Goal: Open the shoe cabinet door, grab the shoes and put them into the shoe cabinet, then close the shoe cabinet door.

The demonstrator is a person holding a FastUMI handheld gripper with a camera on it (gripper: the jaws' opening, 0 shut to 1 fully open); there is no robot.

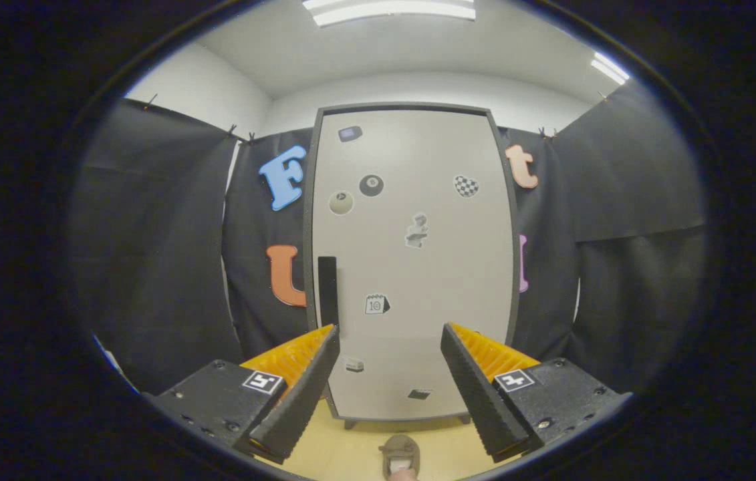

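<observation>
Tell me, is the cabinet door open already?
No, the shoe cabinet door sits flat and closed in its frame, its handle untouched, beyond the open gripper.

Matt smooth cabinet door (418,267), ribbed fingers (297,394).

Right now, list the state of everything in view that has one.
Shoe cabinet door: shut, handle untouched.
Gripper: open, fingers apart, holding nothing, facing the door.
Shoe: on the floor before the cabinet, between the fingers, not yet grabbed.
</observation>
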